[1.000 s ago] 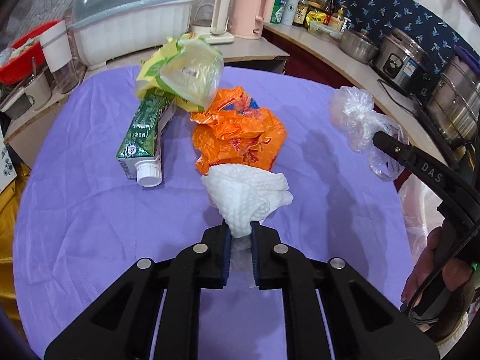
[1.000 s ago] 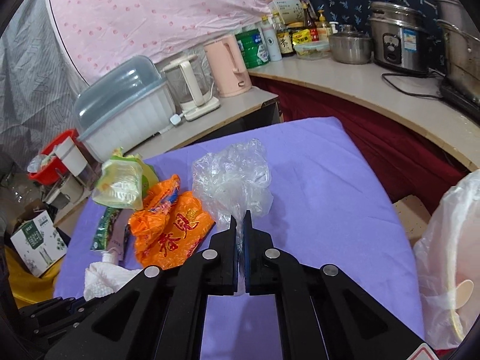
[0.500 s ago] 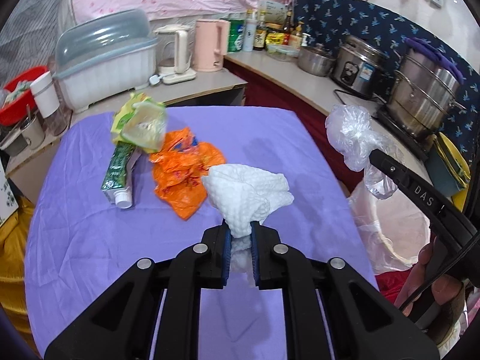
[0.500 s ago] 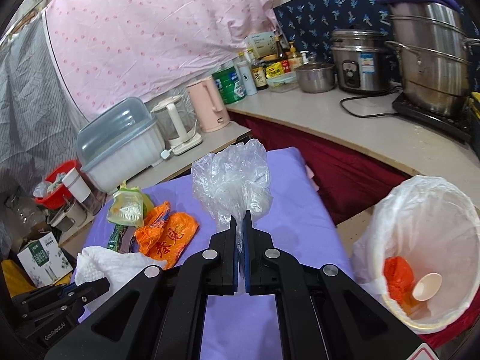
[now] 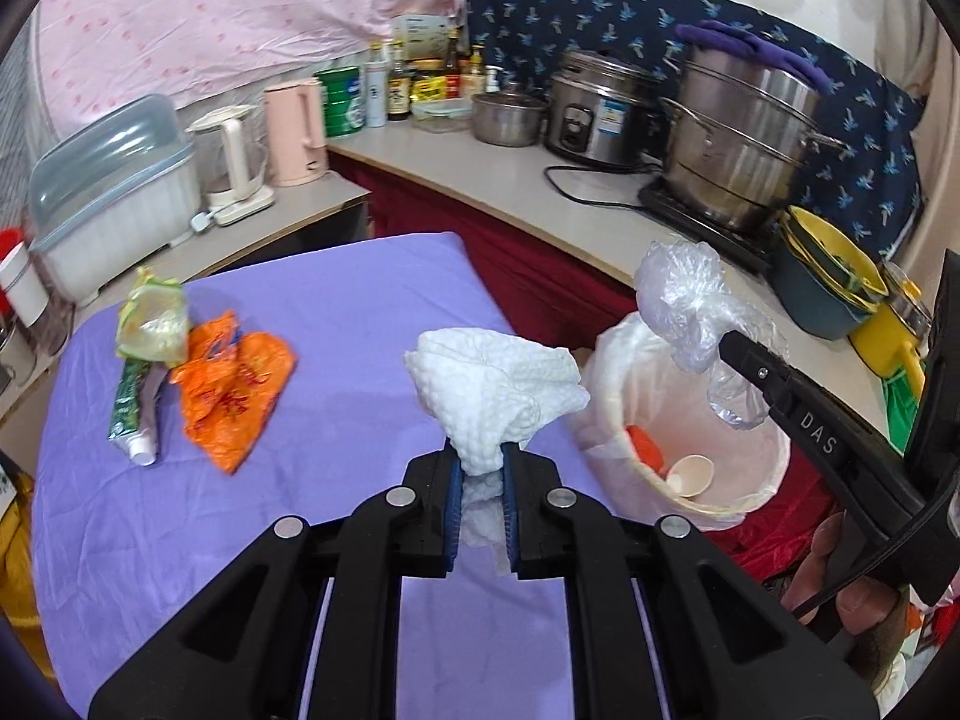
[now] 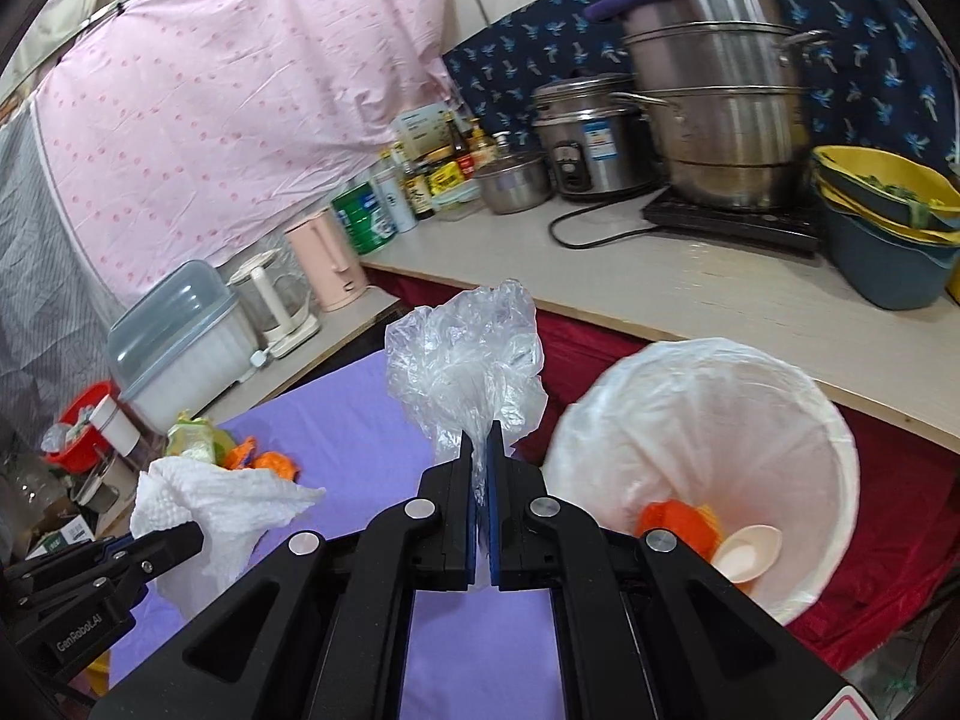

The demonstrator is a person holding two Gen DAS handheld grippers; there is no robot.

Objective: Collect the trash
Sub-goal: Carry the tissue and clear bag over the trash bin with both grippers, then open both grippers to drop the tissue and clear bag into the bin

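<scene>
My left gripper [image 5: 480,462] is shut on a crumpled white paper towel [image 5: 498,384], held above the right edge of the purple table [image 5: 360,312]. My right gripper [image 6: 482,450] is shut on a clear plastic bag [image 6: 468,360], held just left of the bin. The bin [image 6: 828,420] has a white liner and holds orange trash [image 6: 672,522] and a small spoon [image 6: 747,552]. In the left wrist view the bin [image 5: 756,480] sits beside the table, under the clear bag [image 5: 690,300]. An orange wrapper [image 5: 234,384], a green carton [image 5: 135,408] and a yellow-green packet [image 5: 153,318] lie on the table's left.
A counter [image 5: 540,192] curves behind the table with pots, a rice cooker [image 5: 600,108], bottles, a pink kettle [image 5: 297,132] and a lidded dish rack [image 5: 114,180]. Stacked yellow and blue basins [image 6: 888,228] stand on the right of the counter.
Both grippers have lifted their loads and swung right, away from the table's trash. The bin has come into full view, close beside both grippers.
</scene>
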